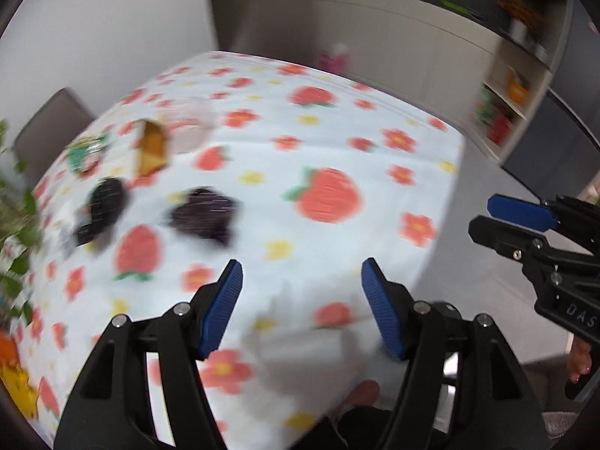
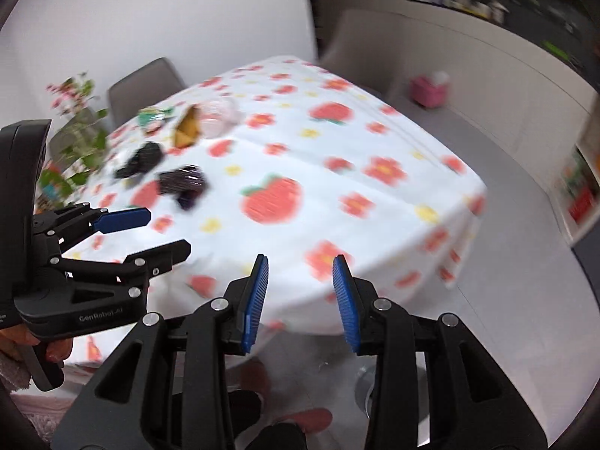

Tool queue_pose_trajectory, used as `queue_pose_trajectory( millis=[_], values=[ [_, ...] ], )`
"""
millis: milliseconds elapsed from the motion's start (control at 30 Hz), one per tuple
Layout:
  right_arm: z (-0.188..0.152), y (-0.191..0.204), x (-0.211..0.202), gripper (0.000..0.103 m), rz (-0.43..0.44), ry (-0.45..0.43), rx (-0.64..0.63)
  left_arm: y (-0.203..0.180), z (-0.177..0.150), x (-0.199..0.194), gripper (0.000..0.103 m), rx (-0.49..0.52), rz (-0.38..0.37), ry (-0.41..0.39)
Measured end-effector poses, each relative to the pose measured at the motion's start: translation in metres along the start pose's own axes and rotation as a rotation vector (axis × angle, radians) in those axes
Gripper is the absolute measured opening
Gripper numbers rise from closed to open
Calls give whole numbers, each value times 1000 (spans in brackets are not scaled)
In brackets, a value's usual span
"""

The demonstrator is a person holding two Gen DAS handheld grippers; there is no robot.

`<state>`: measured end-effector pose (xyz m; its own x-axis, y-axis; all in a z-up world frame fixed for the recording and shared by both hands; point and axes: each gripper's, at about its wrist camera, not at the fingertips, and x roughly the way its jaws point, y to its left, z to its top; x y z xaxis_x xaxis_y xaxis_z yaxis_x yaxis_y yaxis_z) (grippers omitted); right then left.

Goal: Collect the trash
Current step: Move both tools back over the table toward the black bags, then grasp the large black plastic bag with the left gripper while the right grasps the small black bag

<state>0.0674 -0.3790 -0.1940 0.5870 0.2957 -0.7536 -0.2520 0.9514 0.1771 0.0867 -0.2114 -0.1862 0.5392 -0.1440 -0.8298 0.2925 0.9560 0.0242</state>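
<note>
Both grippers hang above the near edge of the table (image 1: pixel 375 142), angled down, frames motion-blurred. Left gripper (image 1: pixel 302 307): fingers spread, nothing between them. Right gripper (image 2: pixel 300 300): fingers apart too, narrower gap, empty.

Trash sits in a cluster at the far-left part of the table, well apart from both grippers: two dark wrappers (image 1: pixel 204 217) (image 1: pixel 103 210), a yellow-brown carton (image 1: pixel 152 148), a green packet (image 1: pixel 88 152), a pale crumpled bag (image 1: pixel 189 127) touching the carton. No bin visible in either view.

Step in hand, as I judge it: approach for a first pick. To do it well, slow down until the blur clears, go for the nearest dark wrapper first since it lies apart from the rest, and come in low with fingers straddling it. The cloth looks loose, so pinching too deep could snag it. Keep the grippers from crossing; both targets lie to the left.

View differences: the right wrist shows the chair (image 2: pixel 144 86), the flowering plant (image 2: pixel 77 120) and a pink box (image 2: pixel 431 90) on the floor; the left wrist shows the shelves (image 1: pixel 506 112) better. Each view catches the other gripper from the side.
</note>
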Motion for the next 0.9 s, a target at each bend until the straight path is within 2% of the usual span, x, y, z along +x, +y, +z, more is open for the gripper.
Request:
queue_pose_trajectory(
  millis=[167, 333, 500, 767, 833, 867, 900],
  values=[
    [44, 76, 30, 34, 72, -3, -132, 90, 6, -24, 66, -151, 150, -47],
    [71, 134, 66, 34, 93, 17, -228, 149, 4, -21, 66, -253, 184, -43],
    [79, 158, 101, 34, 72, 59, -265, 170, -2, -5, 66, -256, 173, -18],
    [74, 167, 147, 34, 29, 146, -329, 178, -7, 22, 66, -278, 167, 31],
    [74, 168, 158, 17, 20, 164, -361, 180, -6, 27, 66, -292, 178, 42],
    [75, 169, 164, 0, 22, 181, -376, 182, -5, 29, 66, -299, 180, 44],
    [77, 169, 167, 0, 29, 184, -383, 184, -4, 30, 66, -303, 184, 42]
  ],
)
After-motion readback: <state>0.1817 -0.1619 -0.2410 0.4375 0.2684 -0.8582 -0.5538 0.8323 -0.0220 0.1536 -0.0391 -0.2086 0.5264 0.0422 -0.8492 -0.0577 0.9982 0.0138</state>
